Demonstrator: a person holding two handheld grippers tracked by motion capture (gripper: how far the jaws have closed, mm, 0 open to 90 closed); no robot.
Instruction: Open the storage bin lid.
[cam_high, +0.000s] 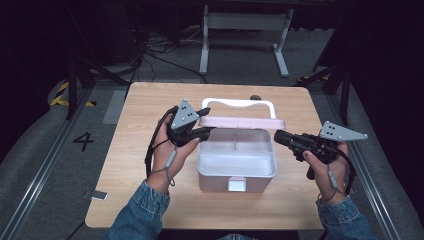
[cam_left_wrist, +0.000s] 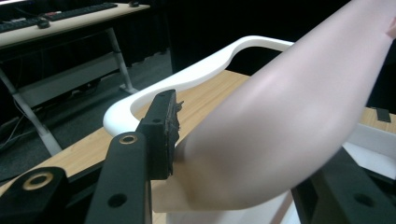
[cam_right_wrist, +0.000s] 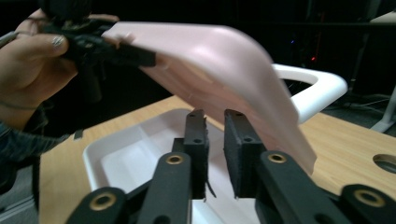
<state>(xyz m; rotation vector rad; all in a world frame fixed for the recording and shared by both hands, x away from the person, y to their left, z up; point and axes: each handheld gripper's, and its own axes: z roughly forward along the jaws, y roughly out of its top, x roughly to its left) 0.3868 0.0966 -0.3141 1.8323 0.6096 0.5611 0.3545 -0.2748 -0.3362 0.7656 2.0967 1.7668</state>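
Our left hand-held gripper (cam_high: 204, 131) pinched the lid (cam_high: 240, 121); the right hand-held gripper (cam_high: 278, 138), slightly spread, gripped nothing, so the lid might slip and slam.

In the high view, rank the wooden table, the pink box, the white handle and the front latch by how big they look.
1. wooden table
2. pink box
3. white handle
4. front latch

The handle lies farther from the camera, so its look may understate it slightly.

The left gripper (cam_high: 204, 131) seemingly clamps something in its jaws, while the right gripper (cam_high: 278, 137) points level with jaws slightly parted.
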